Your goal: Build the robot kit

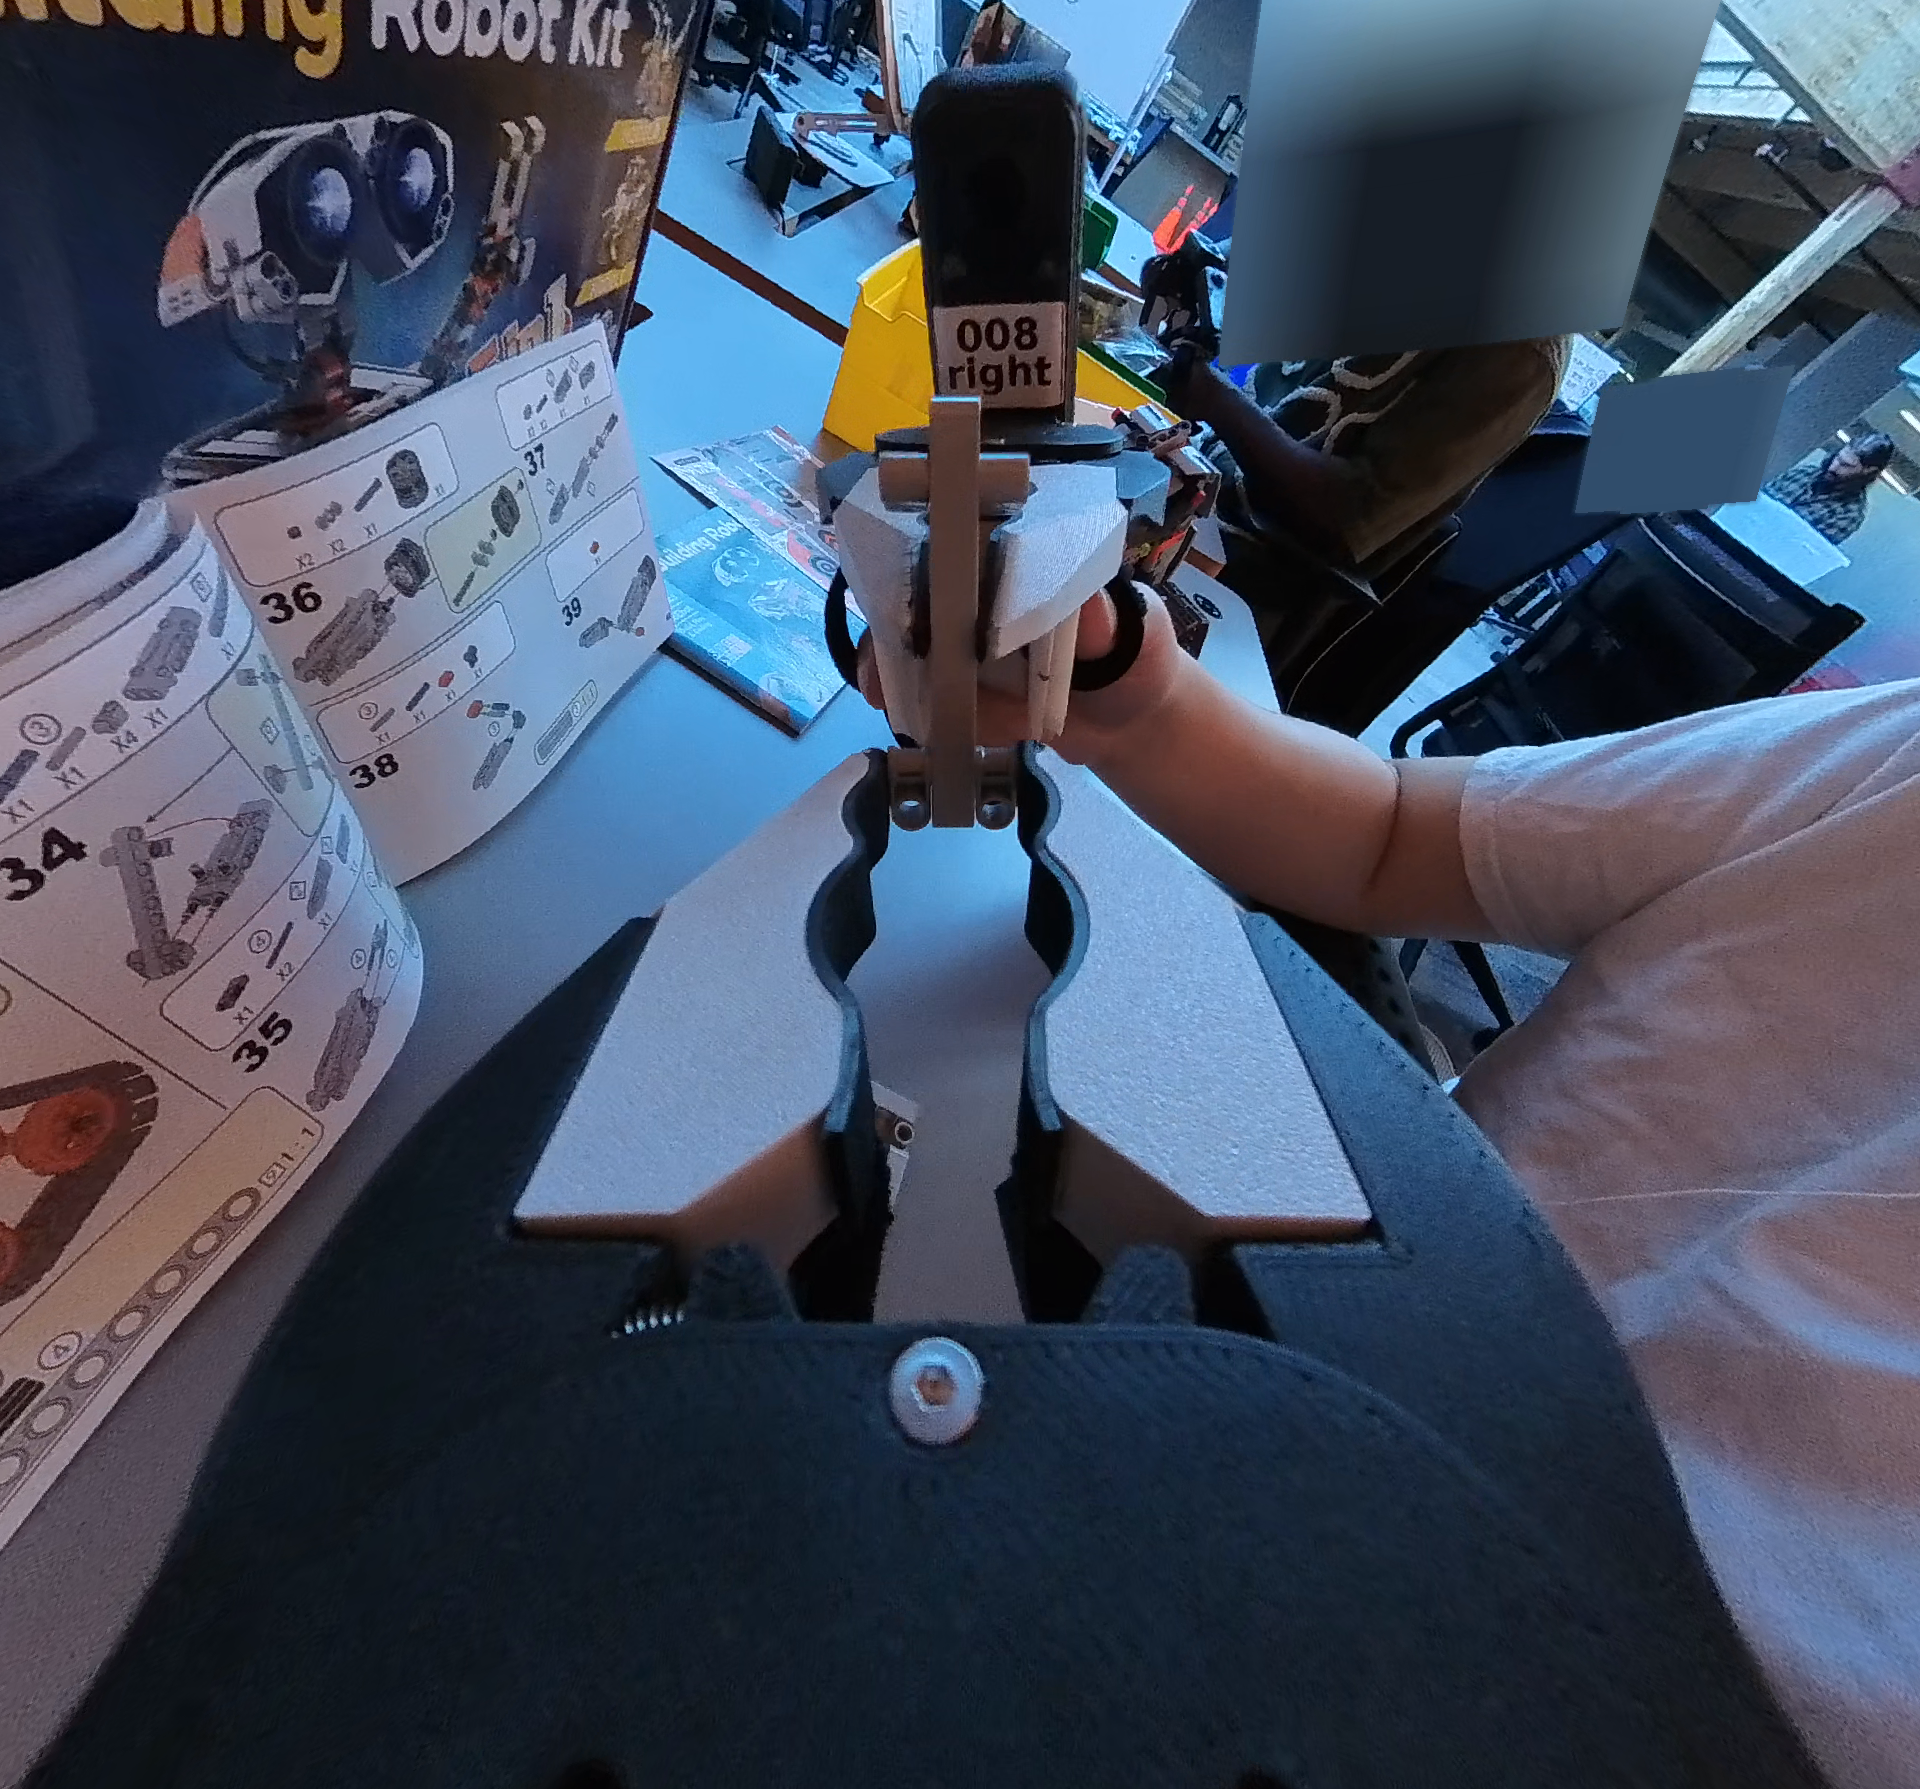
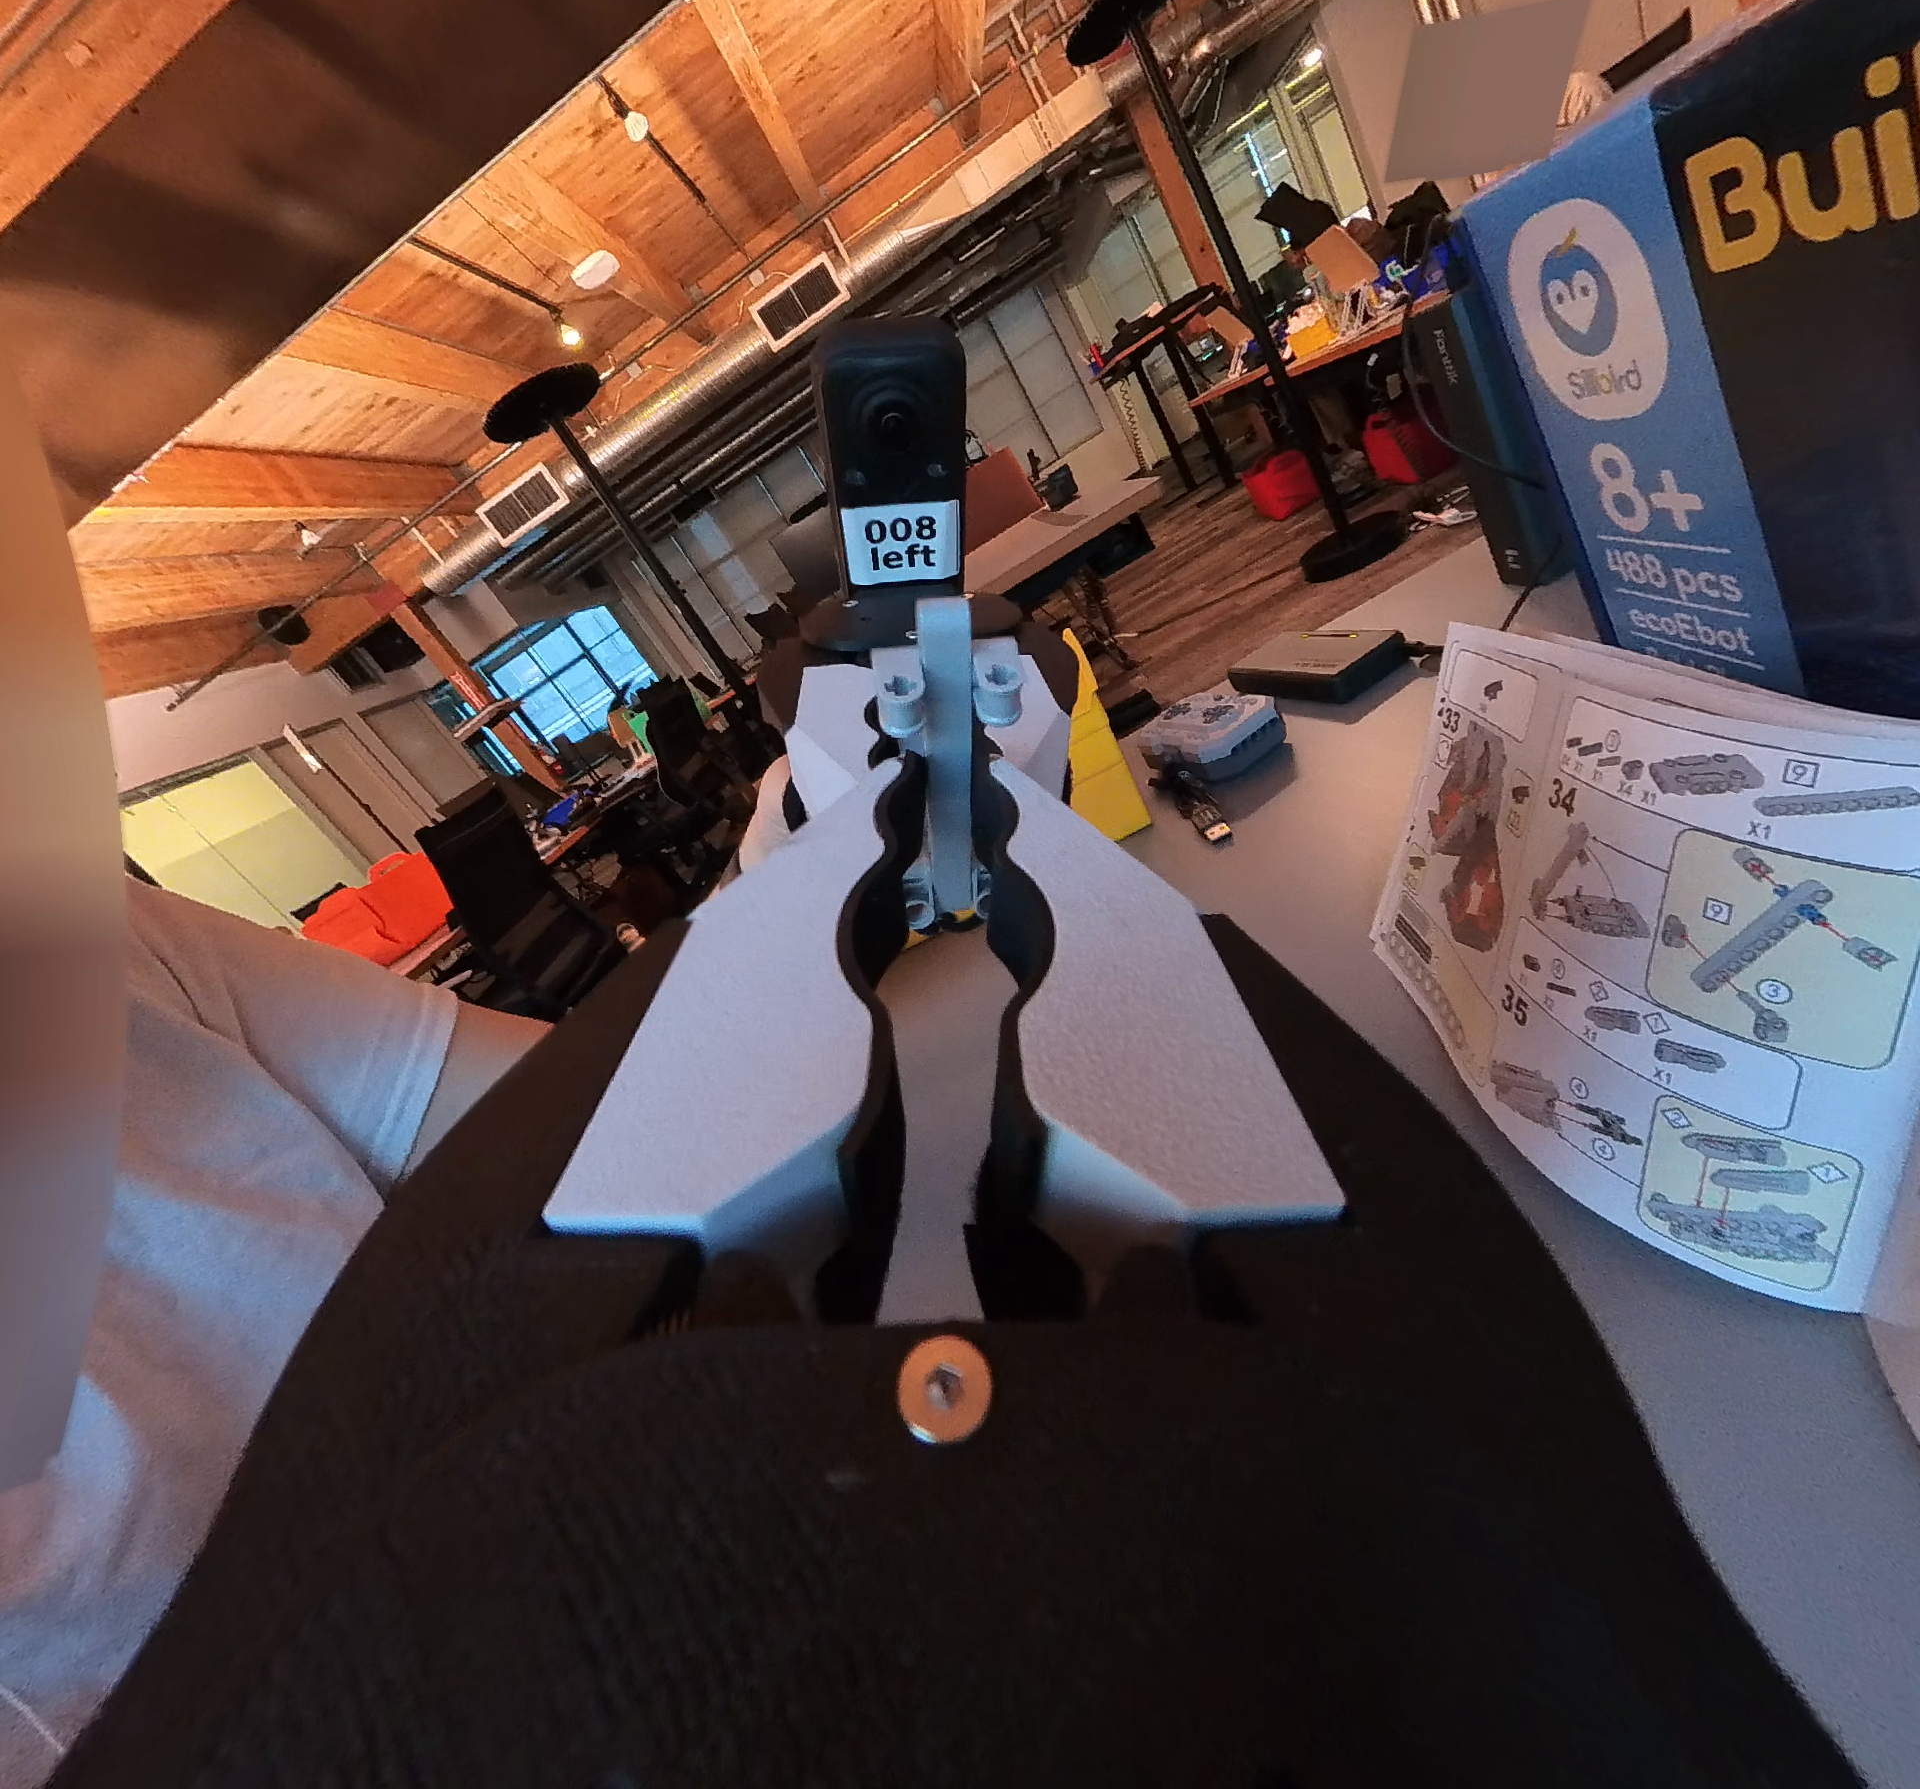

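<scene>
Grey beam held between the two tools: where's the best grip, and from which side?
Grip the grey beam by its pin-connector end, end-on along its length, pads on the two outer stubs. That end is wider than the thin shaft, so it probably seats squarely. The left tool clamps there; the right tool holds the opposite end likewise.

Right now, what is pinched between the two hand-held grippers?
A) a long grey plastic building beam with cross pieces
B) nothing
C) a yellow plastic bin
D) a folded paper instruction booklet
A: the long grey plastic building beam with cross pieces spans from the left hand-held gripper, closed on its lower end, to the right hand-held gripper, closed on its other end.
</scene>
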